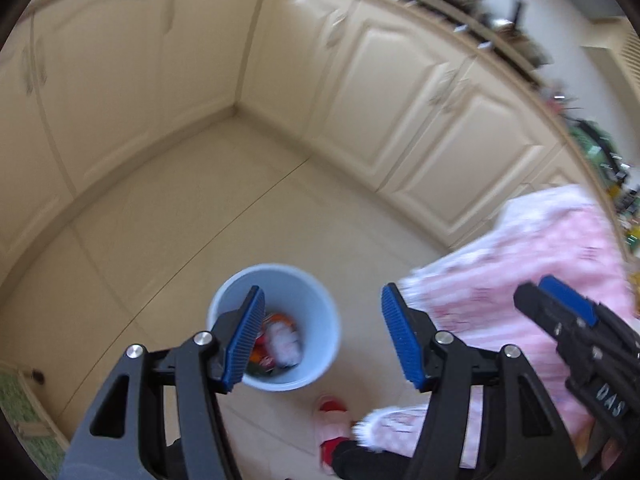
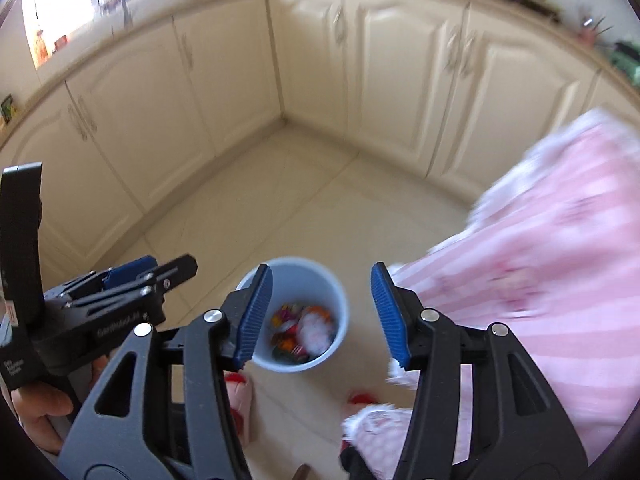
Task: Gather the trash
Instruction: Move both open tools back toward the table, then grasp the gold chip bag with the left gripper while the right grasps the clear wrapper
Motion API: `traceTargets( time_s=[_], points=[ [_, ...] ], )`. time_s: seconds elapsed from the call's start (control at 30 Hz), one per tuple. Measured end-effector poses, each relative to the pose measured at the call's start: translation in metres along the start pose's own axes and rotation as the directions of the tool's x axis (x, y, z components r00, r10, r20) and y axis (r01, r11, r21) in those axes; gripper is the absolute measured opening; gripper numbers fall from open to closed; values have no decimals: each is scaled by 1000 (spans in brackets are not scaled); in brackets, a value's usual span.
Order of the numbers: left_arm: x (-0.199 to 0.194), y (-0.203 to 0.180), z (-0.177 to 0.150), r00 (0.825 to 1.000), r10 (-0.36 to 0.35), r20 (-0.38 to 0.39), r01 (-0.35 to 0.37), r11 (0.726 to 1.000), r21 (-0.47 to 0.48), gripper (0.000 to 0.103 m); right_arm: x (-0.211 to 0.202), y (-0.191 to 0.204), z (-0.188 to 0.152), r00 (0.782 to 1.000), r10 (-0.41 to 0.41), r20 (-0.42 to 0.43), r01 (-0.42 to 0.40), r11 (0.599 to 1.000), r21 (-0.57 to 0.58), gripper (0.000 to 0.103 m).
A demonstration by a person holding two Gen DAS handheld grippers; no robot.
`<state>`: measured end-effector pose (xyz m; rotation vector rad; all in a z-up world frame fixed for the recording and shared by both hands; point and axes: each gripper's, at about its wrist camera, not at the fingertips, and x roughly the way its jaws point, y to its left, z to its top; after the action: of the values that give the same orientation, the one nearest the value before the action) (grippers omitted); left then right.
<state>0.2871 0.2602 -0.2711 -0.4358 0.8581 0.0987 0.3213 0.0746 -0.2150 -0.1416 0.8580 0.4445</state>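
A light blue bin (image 1: 320, 312) stands on the tiled floor; it also shows in the right wrist view (image 2: 332, 292). Inside lie colourful wrappers (image 2: 286, 340) and a white crumpled wad (image 1: 284, 344). My left gripper (image 1: 322, 338) is open and empty, held above the bin. My right gripper (image 2: 322, 314) is open and empty, also above the bin. The right gripper shows at the right edge of the left wrist view (image 1: 560, 304). The left gripper shows at the left of the right wrist view (image 2: 152, 272).
Cream cabinet doors (image 1: 400, 92) line two walls and meet in a corner behind the bin. The person's pink clothing (image 2: 540, 280) fills the right side. Red and white slippers (image 1: 332, 424) stand just in front of the bin. Cluttered counter tops run above.
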Motion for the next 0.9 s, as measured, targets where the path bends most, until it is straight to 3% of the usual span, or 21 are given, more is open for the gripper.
traceTargets(
  time_s=[0.13, 0.3, 0.5, 0.73, 0.9],
  points=[
    [-48, -61, 4, 995, -82, 60, 76, 992, 97, 60, -73, -30, 7, 992, -39, 117, 35, 999, 37, 54],
    [-88, -149, -2, 983, -156, 97, 130, 964, 232, 66, -160, -89, -2, 964, -116, 239, 96, 991, 96, 59],
    [-106, -268, -19, 953, -303, 16, 275, 887, 372, 70, -234, -175, -31, 918, -258, 301, 199, 957, 212, 61],
    [-96, -399, -46, 904, -406, -129, 419, 790, 448, 72, -283, -295, -70, 856, -439, 273, 318, 864, 391, 62],
    [-71, -480, -59, 872, -441, -212, 489, 760, 429, 73, -302, -363, -95, 826, -516, 228, 357, 791, 498, 63]
  ],
)
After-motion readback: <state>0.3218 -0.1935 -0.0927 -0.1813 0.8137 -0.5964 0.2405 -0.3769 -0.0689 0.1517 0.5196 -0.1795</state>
